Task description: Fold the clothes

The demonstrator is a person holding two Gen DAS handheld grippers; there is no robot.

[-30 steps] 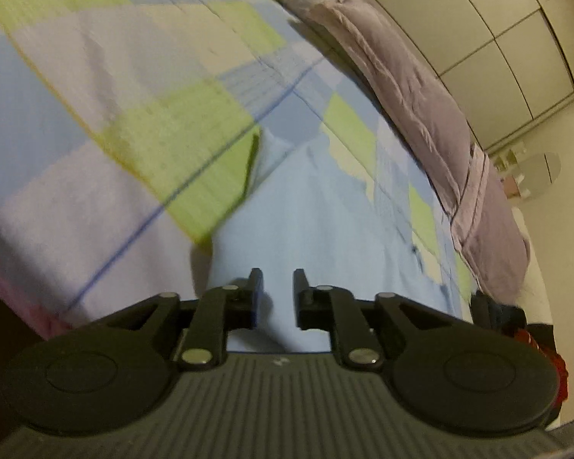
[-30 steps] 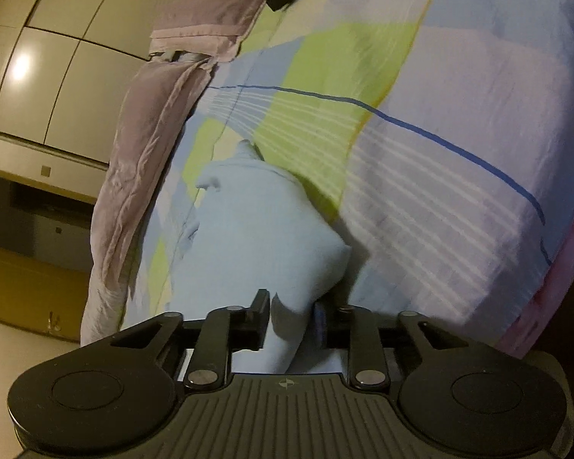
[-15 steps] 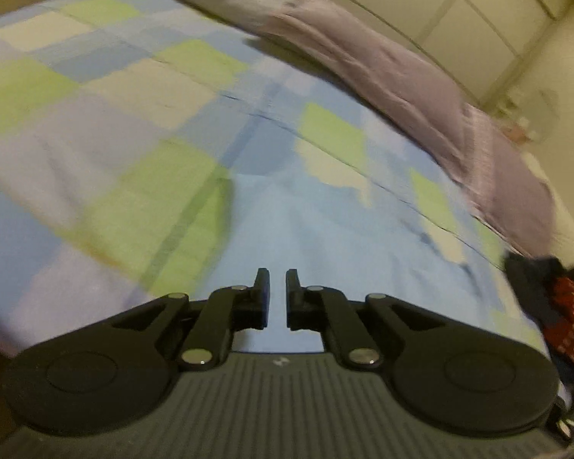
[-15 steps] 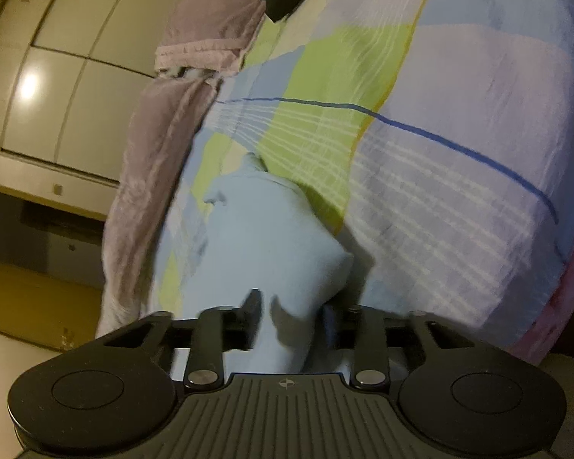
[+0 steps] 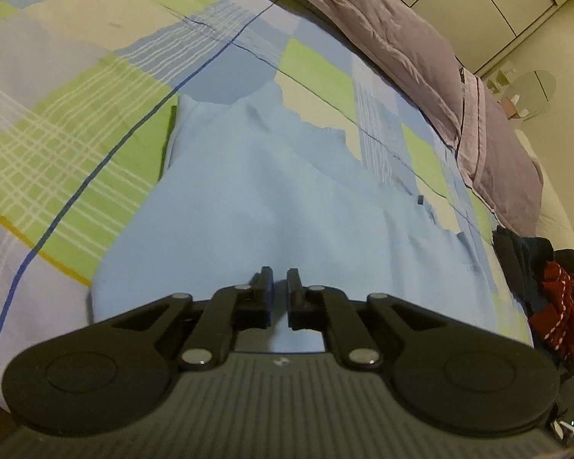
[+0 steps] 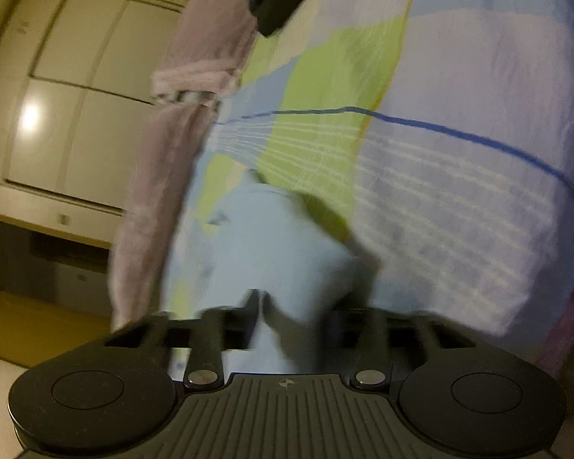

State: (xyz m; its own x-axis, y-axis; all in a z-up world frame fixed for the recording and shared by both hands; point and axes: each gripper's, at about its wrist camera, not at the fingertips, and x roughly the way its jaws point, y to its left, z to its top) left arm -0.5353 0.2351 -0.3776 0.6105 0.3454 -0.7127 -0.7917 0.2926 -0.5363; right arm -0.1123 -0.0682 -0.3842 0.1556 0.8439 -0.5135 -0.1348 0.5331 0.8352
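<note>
Jaws of the left gripper (image 5: pixel 279 290) stand nearly together, a narrow slit between the tips, with no cloth seen between them; they hover just over the near edge of the light blue garment (image 5: pixel 271 199). Jaws of the right gripper (image 6: pixel 294 306) stand well apart, and a bunched corner of the same garment (image 6: pixel 283 252) lies in the gap — though the view is blurred, and I cannot tell whether either finger presses on it.

Position of the task's thing: the garment lies spread on the checked bedsheet (image 5: pixel 76 145), its long axis running straight away from the left gripper toward the mauve quilt (image 5: pixel 401 38) at the far side. A flap or sleeve is turned over its far part; how far the folding has got cannot be settled from this. A dark and red pile of clothes (image 5: pixel 555 294) sits apart at the right.

Governing relation: both grippers are at the near hem end, the cloth extending forward from each. The right one is the closer engaged, cloth already between its fingers. In my judgement, any lengthwise fold would carry this near edge forward along that axis.
</note>
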